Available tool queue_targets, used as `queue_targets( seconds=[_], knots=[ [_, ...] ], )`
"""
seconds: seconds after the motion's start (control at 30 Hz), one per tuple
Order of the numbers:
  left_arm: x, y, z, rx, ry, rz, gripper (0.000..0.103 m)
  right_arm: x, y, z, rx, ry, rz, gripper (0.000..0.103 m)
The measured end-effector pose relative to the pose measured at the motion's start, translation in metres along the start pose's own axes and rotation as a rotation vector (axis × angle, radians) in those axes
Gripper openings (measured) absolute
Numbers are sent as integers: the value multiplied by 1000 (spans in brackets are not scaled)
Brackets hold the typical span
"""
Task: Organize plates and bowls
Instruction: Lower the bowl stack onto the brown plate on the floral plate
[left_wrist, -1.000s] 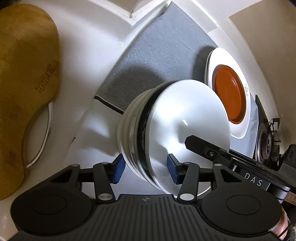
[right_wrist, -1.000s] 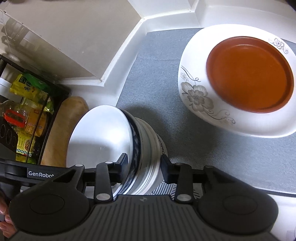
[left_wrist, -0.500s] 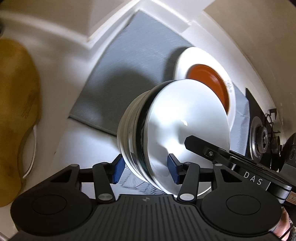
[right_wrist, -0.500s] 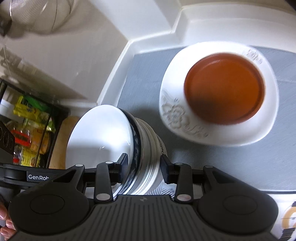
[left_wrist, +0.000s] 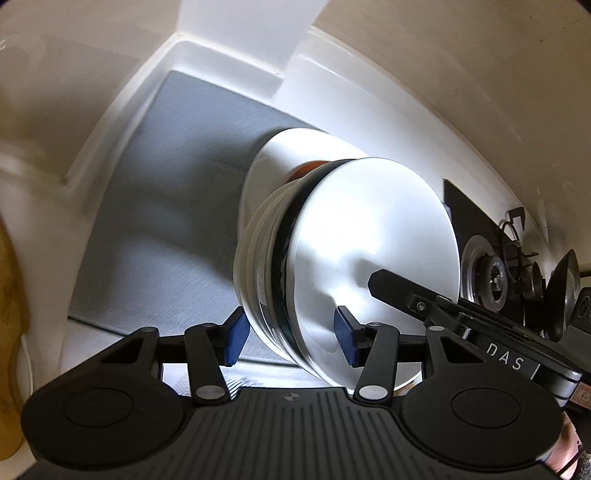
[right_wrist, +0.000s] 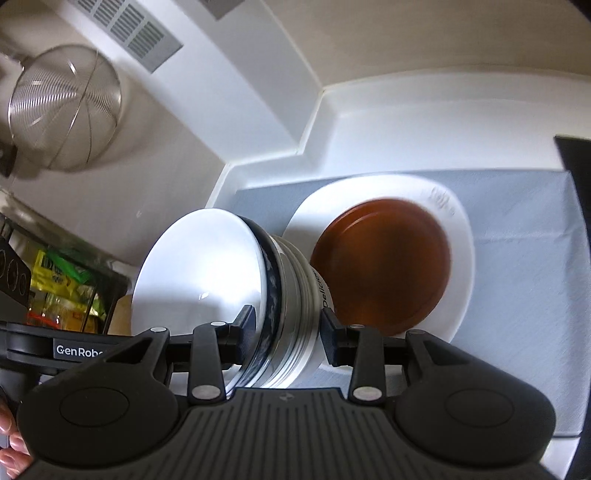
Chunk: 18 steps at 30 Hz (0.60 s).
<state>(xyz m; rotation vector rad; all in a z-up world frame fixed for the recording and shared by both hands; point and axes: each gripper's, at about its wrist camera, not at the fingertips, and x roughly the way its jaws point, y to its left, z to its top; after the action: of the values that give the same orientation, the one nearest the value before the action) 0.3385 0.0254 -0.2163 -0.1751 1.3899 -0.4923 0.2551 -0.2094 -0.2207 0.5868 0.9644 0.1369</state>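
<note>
A stack of nested bowls (right_wrist: 266, 291) is being held on its side, above a grey mat (right_wrist: 517, 280), by two grippers at once. The innermost bowl (left_wrist: 373, 258) is glossy white inside; a dark blue patterned rim is showing behind it, and white bowls are nested outside that. The left gripper (left_wrist: 291, 338) is being kept clamped across the stack, one blue pad (left_wrist: 236, 338) pressed to the outer bowl and the other inside the white bowl. The right gripper (right_wrist: 288, 332) is likewise being kept clamped across the opposite edge of the stack. Just beyond the stack, a brown plate (right_wrist: 384, 266) is lying on a white flowered plate (right_wrist: 461, 266) on the mat; whether the stack is touching them is unclear. A gas burner (left_wrist: 491, 273) and a wire mesh strainer (right_wrist: 62, 107) are being seen farther off.
</note>
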Motion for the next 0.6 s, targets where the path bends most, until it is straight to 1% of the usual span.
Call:
queue_targets(
  seconds=[0.13, 0.27, 0.37, 0.47, 0.6],
  knots=[
    [8, -11, 14, 8, 10, -12, 53, -3, -11, 13, -4, -16, -10, 42],
    [19, -18, 25, 26, 19, -1, 53, 3, -26, 26, 17, -9, -5, 42],
    [32, -24, 37, 36, 29, -2, 54, 11, -35, 33, 26, -4, -14, 42],
    [47, -28, 47, 23, 43, -15, 54, 18, -46, 39, 26, 0, -31, 42],
    [65, -31, 58, 24, 51, -30, 54, 26, -56, 47, 5, 7, -49, 42]
  ],
)
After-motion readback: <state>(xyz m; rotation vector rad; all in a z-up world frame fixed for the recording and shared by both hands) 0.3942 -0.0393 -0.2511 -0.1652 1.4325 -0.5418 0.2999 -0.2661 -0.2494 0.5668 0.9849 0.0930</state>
